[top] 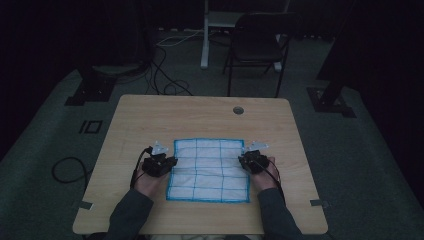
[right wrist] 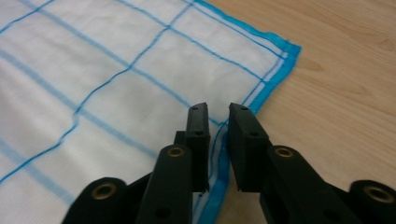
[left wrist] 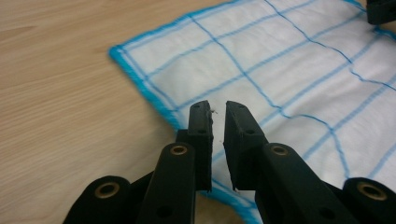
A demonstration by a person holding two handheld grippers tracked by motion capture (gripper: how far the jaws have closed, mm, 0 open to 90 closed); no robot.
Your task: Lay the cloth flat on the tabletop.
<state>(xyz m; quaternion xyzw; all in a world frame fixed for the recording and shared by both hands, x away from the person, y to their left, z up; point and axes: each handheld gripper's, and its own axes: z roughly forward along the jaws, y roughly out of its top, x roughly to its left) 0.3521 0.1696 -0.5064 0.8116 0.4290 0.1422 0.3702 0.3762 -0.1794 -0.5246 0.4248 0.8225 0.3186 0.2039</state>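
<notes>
A white cloth with a blue grid and blue hem lies spread flat on the wooden table. My left gripper sits at the cloth's left edge, my right gripper at its right edge. In the left gripper view the gripper hovers over the hem near a corner of the cloth, jaws a narrow gap apart with nothing pinched between them. In the right gripper view the gripper likewise stands slightly apart above the blue hem of the cloth, gripping nothing.
A round cable hole sits near the table's far edge. Behind the table stand a dark folding chair and a stand base, with cables on the floor. The right gripper's tip shows at the cloth's far side.
</notes>
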